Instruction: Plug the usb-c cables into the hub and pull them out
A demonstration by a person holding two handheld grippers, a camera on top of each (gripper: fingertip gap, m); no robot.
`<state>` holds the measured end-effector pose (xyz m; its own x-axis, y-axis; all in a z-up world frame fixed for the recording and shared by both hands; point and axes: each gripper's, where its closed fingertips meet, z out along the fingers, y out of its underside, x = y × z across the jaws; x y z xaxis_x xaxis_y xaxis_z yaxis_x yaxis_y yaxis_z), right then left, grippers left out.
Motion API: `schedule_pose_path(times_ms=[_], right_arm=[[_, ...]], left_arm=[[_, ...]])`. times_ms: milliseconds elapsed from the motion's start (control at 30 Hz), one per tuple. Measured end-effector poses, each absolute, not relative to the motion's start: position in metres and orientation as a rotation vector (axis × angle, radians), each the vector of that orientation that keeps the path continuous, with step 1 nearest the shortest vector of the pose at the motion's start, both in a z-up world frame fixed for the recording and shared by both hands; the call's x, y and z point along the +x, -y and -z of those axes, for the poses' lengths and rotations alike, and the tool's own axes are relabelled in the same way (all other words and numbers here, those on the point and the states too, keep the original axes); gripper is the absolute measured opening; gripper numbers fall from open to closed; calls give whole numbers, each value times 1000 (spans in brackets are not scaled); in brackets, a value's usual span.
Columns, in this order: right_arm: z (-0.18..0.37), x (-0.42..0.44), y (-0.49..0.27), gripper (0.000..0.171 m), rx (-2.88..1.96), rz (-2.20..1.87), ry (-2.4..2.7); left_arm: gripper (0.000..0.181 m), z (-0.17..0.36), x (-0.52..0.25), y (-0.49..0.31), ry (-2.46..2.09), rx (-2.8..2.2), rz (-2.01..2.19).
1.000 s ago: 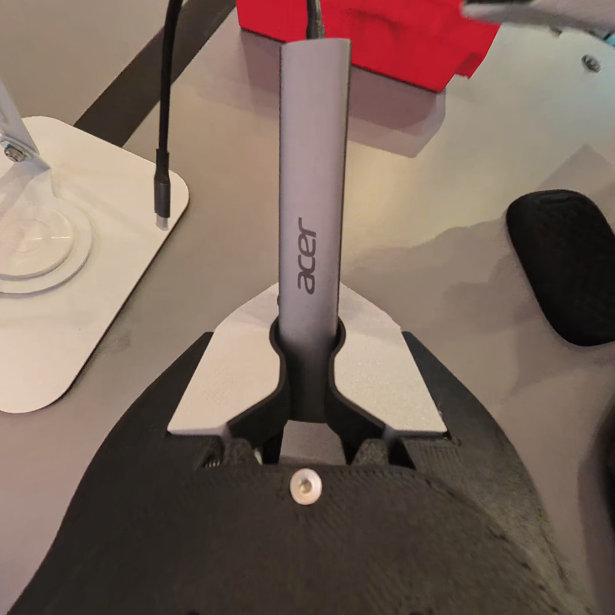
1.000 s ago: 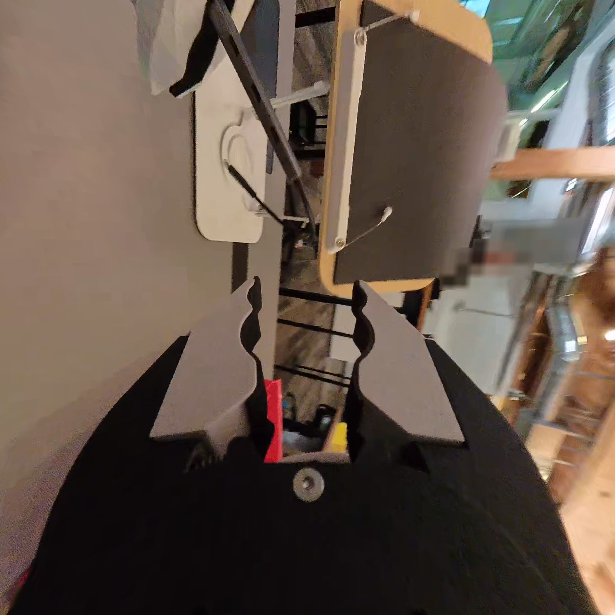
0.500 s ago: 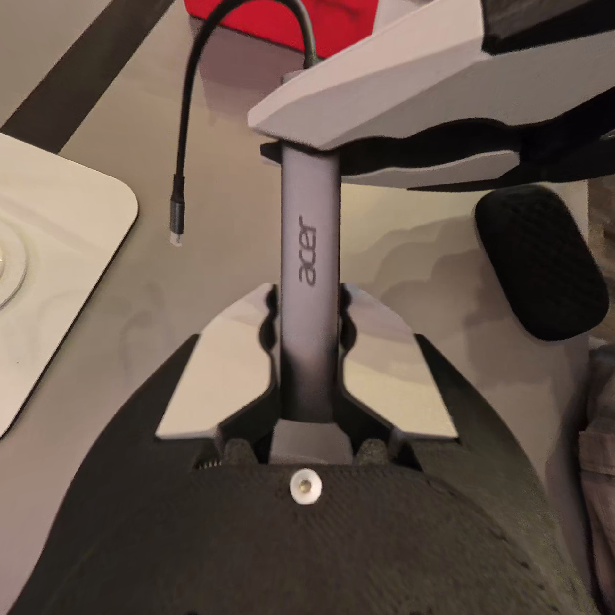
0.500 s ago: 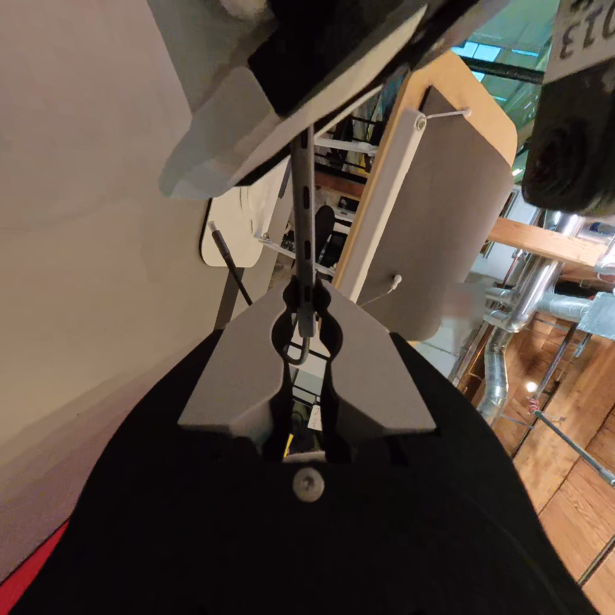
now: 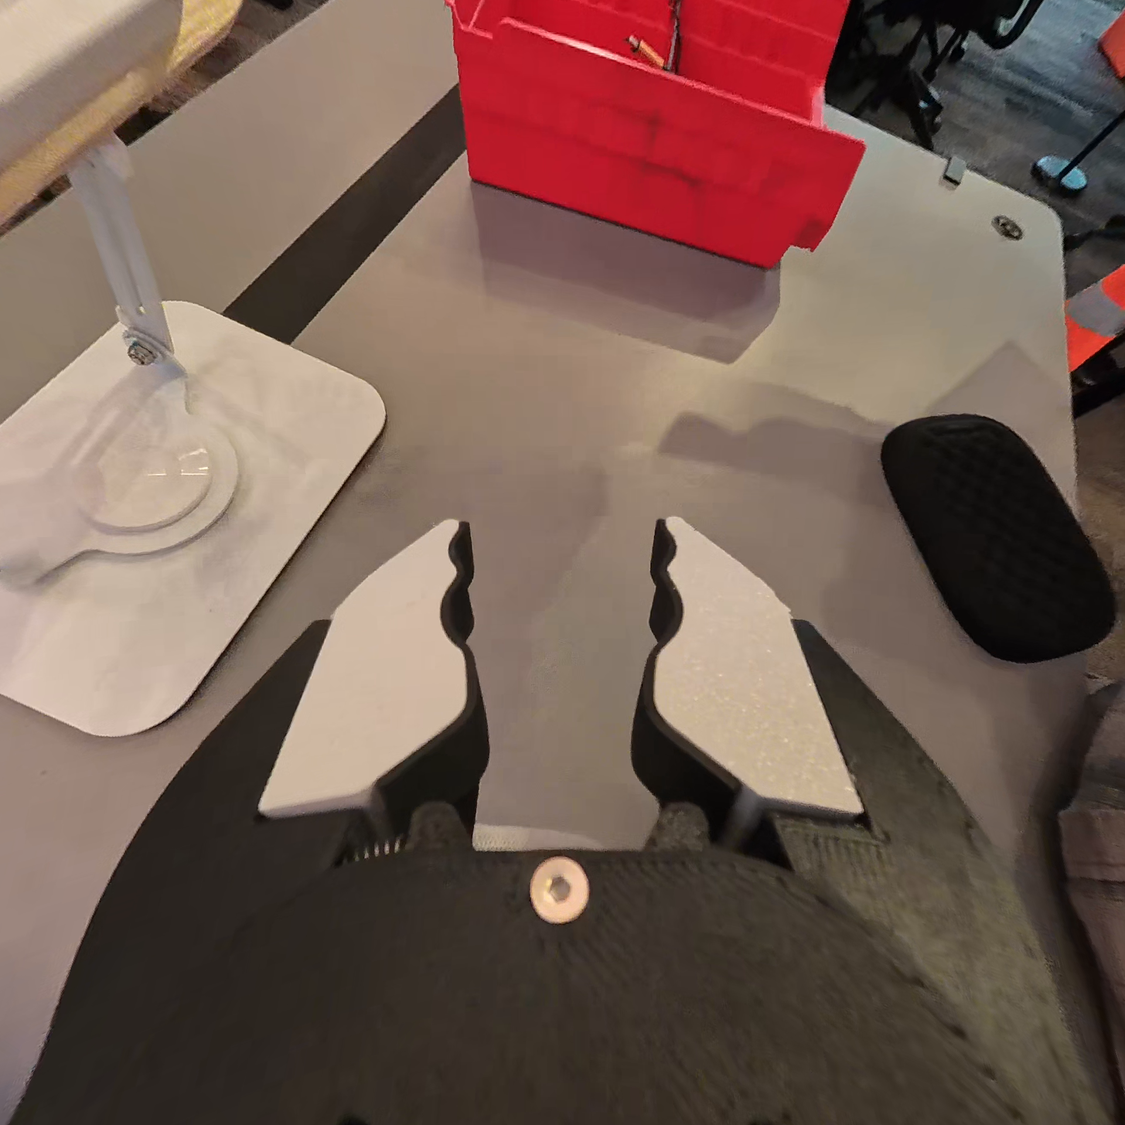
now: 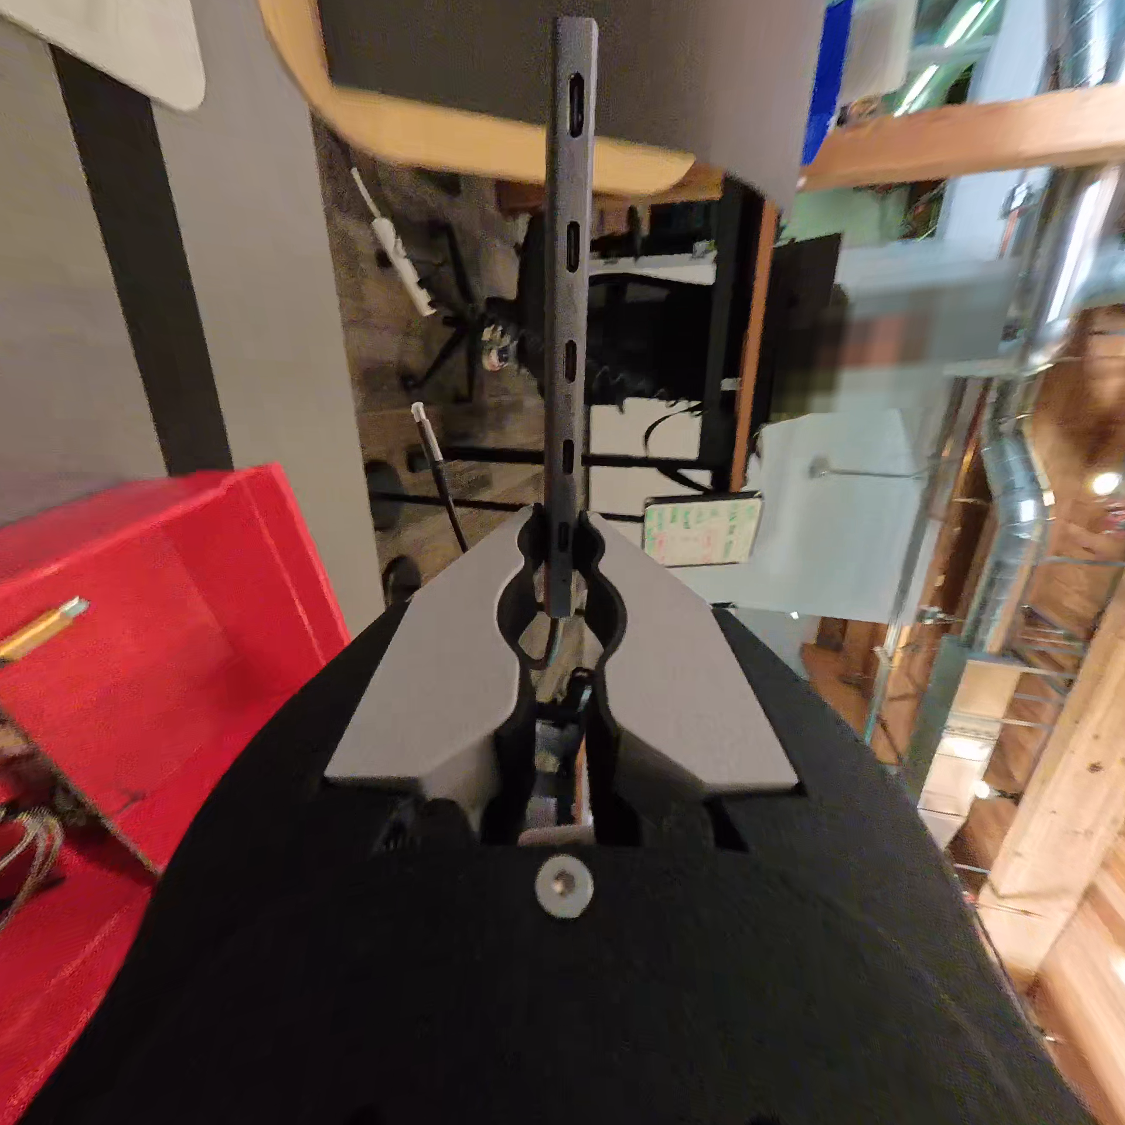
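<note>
Matt metal hub [image 6: 569, 316]; red bin [image 5: 657, 122] looks plastic; smooth grey table [image 5: 548, 396].

Open-plan office or maker workspace

A grey table [image 5: 548, 377] carries a red parts bin [image 5: 657, 115] and a white stand base [image 5: 182, 517]; a black chair armrest [image 5: 992, 536] sits beside it. Beyond the table edge show a rolling office chair [image 6: 487, 329], exposed metal ducting [image 6: 1023, 487], timber beams [image 6: 974, 134] and a small whiteboard [image 6: 700, 529].

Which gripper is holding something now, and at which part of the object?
The right gripper is shut on the hub, pinching its near end, edge-on. The left gripper is open and empty.
</note>
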<state>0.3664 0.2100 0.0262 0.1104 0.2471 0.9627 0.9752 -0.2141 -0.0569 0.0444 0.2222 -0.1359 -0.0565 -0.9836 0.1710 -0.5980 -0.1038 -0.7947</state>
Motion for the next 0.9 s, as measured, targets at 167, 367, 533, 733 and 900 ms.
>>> schedule_pose_path(times_ms=[167,367,533,733,900], right_arm=[[38,439,-197,7,-1865,979,1243],[111,474,-185,7,-2038,864,1297],[170,489,-184,7,-2128,937,1523],[215,497,-182,7,-2262,892,1705],[237,502,-181,7,-2449,765,1757]], left_arm=[[54,150,46,-224,-1710,-1761,1015],[53,168,49,-227,-1732,-1797,1005],[53,184,54,-220,-1784,-1816,979],[53,193,57,-218,-1801,-1831,977],[53,198,57,-215,-1827,-1833,960]])
